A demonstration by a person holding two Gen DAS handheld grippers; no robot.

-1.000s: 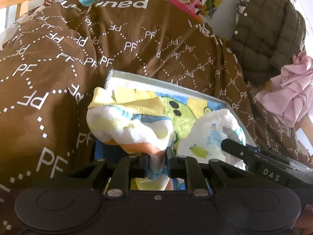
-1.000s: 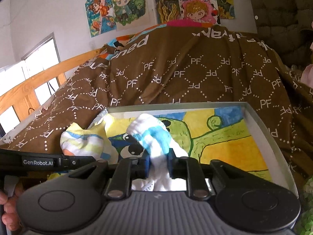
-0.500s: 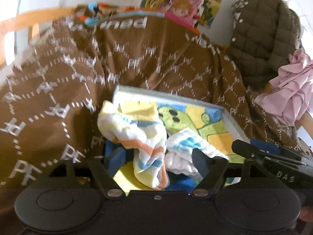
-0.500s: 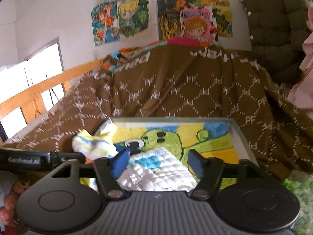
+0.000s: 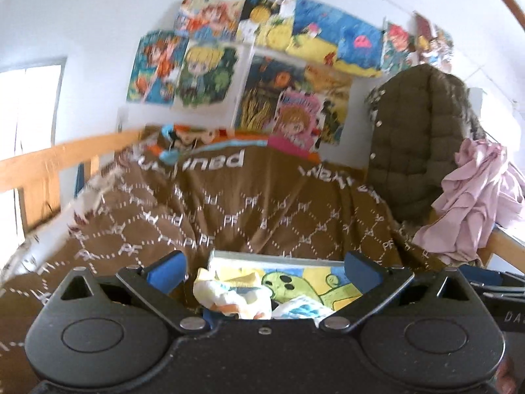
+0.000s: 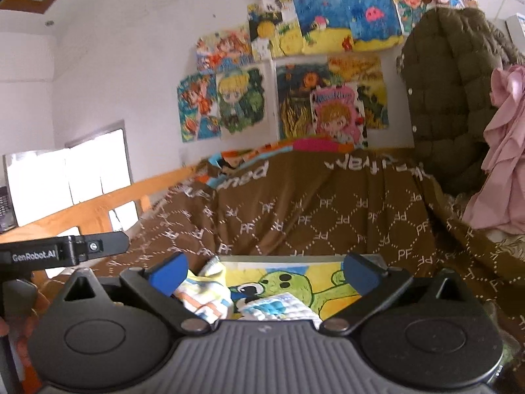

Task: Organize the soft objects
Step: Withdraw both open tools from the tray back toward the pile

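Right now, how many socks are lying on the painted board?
2. The yellow striped sock lies at the board's left end; the white and blue sock lies just right of it. The gripper bodies may hide more.

Home, child's bedroom: wooden-railed bed (image 6: 98, 207) under brown PF-print blanket (image 6: 328, 210), hand-coloured cartoon drawings (image 6: 282, 75) taped on white wall, olive puffer jacket (image 5: 416, 138) and pink garment (image 5: 472, 197) hanging at right, window (image 6: 65, 184) at left

We see a bed (image 6: 98, 210) under a brown PF-patterned blanket (image 6: 328, 216); at lower center of frame, a cartoon-printed tray (image 6: 295, 257) lies on it.
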